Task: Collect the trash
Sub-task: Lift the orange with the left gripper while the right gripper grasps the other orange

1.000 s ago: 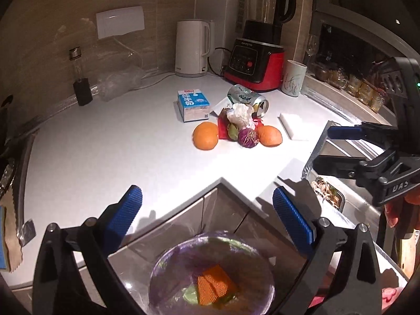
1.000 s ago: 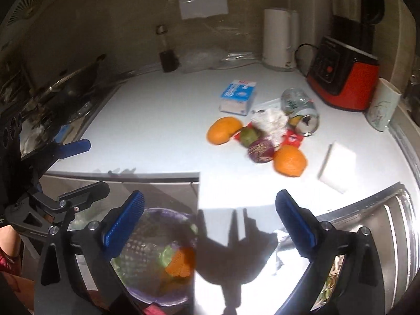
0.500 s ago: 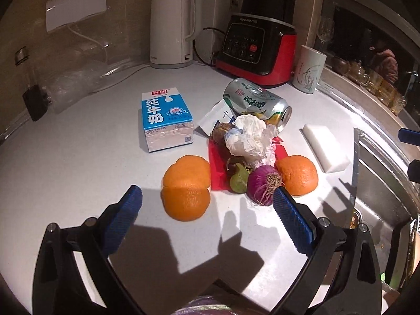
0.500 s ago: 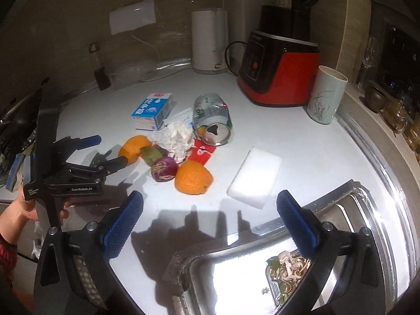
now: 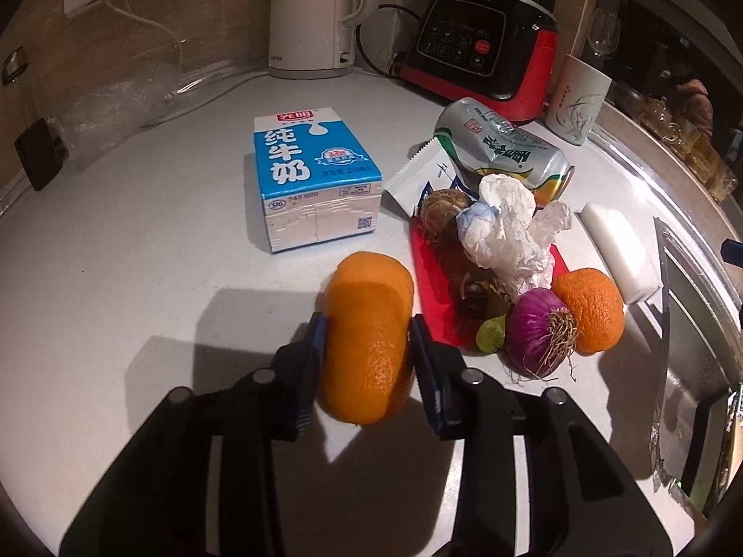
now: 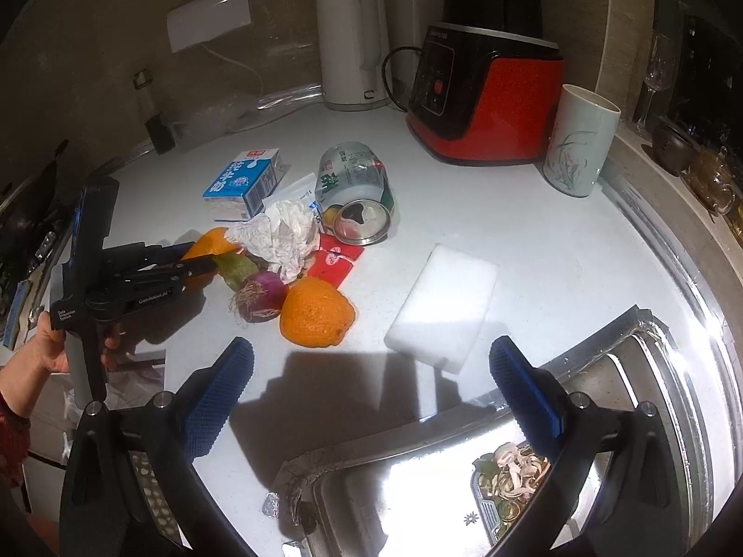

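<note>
A pile of trash lies on the white counter (image 5: pixel 139 278): a blue milk carton (image 5: pixel 311 176), a crushed can (image 5: pixel 506 148), crumpled tissue (image 5: pixel 506 227), a red wrapper (image 5: pixel 432 297), a purple onion (image 5: pixel 538 334) and an orange peel (image 5: pixel 589 311). My left gripper (image 5: pixel 367 329) is closing its jaws on a second orange peel (image 5: pixel 367 288), and both blue pads touch its sides. In the right wrist view the left gripper (image 6: pixel 199 262) reaches that peel (image 6: pixel 211 241) from the left. My right gripper (image 6: pixel 371 362) hangs open over the counter near the sink, with nothing between its fingers.
A white sponge (image 6: pixel 441 297) lies beside the pile. The steel sink (image 6: pixel 650 371) with a strainer of scraps (image 6: pixel 515 473) is at the lower right. A red blender (image 6: pixel 487 93), a white kettle (image 6: pixel 353 46) and a cup (image 6: pixel 580 139) stand at the back.
My left gripper moved from over the bin to the counter, came down on the near orange peel and closed on it. The right gripper swung right, towards the sink.
</note>
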{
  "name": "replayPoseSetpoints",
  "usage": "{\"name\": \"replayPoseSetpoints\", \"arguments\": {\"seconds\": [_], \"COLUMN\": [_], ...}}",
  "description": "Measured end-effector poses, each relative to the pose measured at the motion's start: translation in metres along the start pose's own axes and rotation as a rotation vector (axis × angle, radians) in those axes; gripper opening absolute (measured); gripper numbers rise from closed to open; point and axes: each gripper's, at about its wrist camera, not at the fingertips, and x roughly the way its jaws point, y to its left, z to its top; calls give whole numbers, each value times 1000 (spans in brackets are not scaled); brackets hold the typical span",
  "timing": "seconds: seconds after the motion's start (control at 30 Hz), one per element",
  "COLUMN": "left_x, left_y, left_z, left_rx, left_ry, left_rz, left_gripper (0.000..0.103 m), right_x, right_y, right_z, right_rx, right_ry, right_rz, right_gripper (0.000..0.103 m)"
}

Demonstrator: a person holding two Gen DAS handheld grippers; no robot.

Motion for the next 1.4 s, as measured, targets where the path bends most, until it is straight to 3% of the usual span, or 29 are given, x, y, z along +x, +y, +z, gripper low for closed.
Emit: {"name": "replayPoseSetpoints", "arguments": {"seconds": [0.07, 0.2, 0.33, 0.57, 0.7, 0.87, 0.97, 1.4], "left_x": [0, -12, -36, -76, -89, -98, -106, -157], "left_y": [3, 3, -4, -16, -20, -20, -18, -20], "left_z": [0, -5, -12, -22, -26, -34, -40, -65], "left_rx": [-13, -34, -20, -15, -46, -68, -85, -124], "left_ry": [4, -2, -29, -67, -74, -73, -76, -111], "left_rz": [5, 1, 4, -2, -15, 3, 15, 54], "left_gripper": [22, 20, 20, 20, 21, 21, 21, 21], "right_x": [5, 21, 49, 97, 113, 111, 104, 43], "right_y": [4, 18, 38, 47, 41, 39, 40, 47], "right_z": [2, 6, 10, 14, 14, 11, 8, 4], "right_rx": [-11, -67, -150, -203, -189, -163, -153, -117], "right_ry": [4, 6, 18, 62, 95, 104, 98, 30], "right_rz": [15, 60, 103, 77, 79, 123, 146, 183], "right_gripper": [101, 100, 90, 84, 65, 36, 28, 26]}}
